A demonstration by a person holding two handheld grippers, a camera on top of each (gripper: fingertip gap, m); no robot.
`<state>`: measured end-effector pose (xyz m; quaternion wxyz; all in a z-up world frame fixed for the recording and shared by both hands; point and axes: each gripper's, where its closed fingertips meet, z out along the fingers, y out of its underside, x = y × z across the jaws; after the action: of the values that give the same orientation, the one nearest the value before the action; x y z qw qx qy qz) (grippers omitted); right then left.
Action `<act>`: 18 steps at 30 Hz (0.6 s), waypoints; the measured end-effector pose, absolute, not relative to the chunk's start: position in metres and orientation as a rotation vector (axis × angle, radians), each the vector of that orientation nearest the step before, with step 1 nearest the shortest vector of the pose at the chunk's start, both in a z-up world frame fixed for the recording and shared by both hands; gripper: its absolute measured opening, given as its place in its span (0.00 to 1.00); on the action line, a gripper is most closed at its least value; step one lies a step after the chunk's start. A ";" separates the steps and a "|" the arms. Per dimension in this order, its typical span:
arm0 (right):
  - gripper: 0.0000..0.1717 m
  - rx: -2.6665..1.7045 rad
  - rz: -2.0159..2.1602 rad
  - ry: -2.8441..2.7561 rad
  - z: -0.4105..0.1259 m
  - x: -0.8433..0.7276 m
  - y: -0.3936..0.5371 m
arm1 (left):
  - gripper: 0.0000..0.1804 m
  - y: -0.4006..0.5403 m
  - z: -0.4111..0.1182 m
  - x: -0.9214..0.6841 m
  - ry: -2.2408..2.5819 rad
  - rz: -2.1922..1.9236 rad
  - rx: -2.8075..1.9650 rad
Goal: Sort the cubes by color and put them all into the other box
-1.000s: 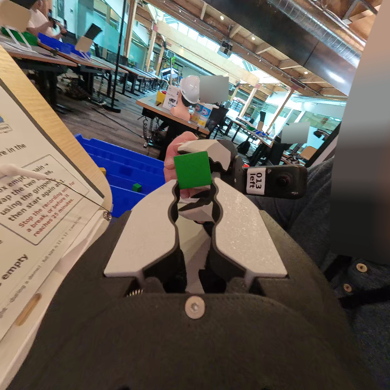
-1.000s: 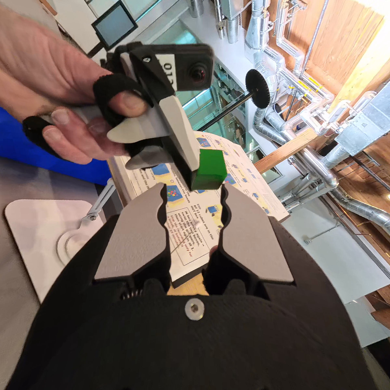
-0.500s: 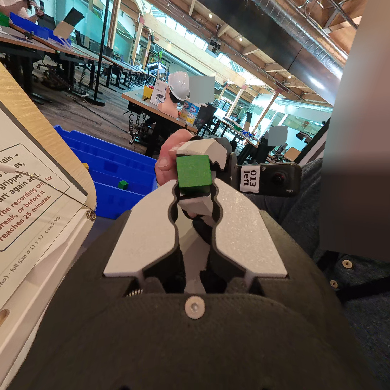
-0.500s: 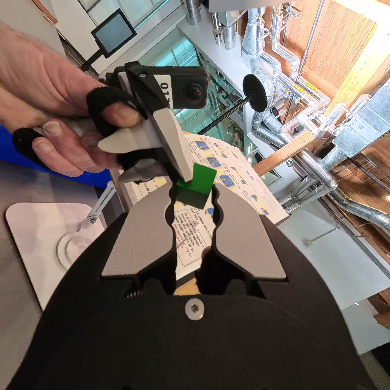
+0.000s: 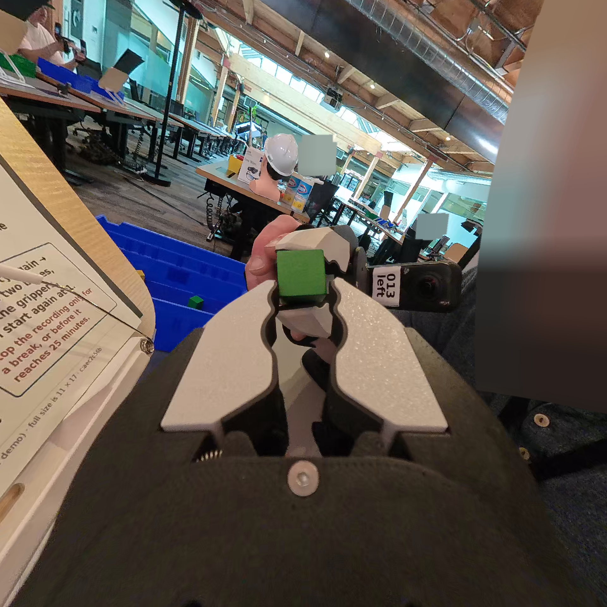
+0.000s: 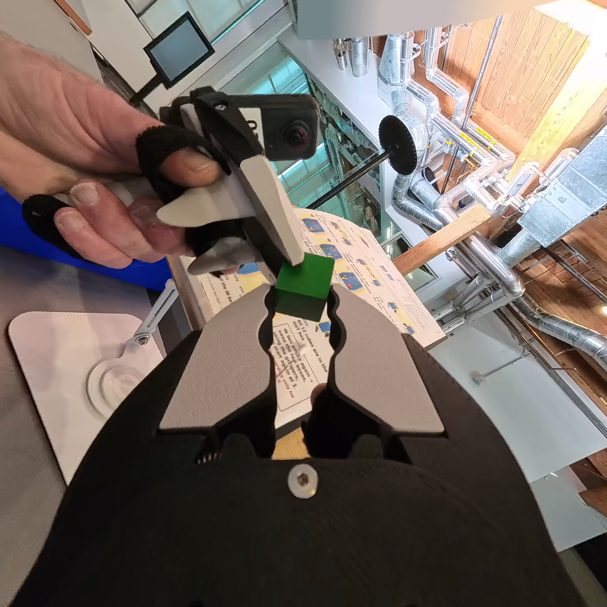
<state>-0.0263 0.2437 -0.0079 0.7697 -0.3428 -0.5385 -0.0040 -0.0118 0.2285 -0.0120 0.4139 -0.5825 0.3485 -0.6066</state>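
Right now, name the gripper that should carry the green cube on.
Probably the right gripper: its fingers span the green cube fully, while the left gripper pinches only its near end.

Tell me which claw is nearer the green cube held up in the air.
Neither: it's a tie. The left claw closes on the green cube from two opposite sides, and the right claw, meeting it head-on, clamps the other two faces.
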 end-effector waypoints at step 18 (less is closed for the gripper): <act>0.18 -1.302 -0.404 -1.266 -0.020 0.155 0.340 | 0.00 0.241 -0.006 -0.030 0.856 -1.316 -1.446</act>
<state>0.1548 0.3404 -0.0204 0.5976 -0.5612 -0.5455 -0.1743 -0.0300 0.2410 -0.0058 0.4823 -0.5934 0.3514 -0.5401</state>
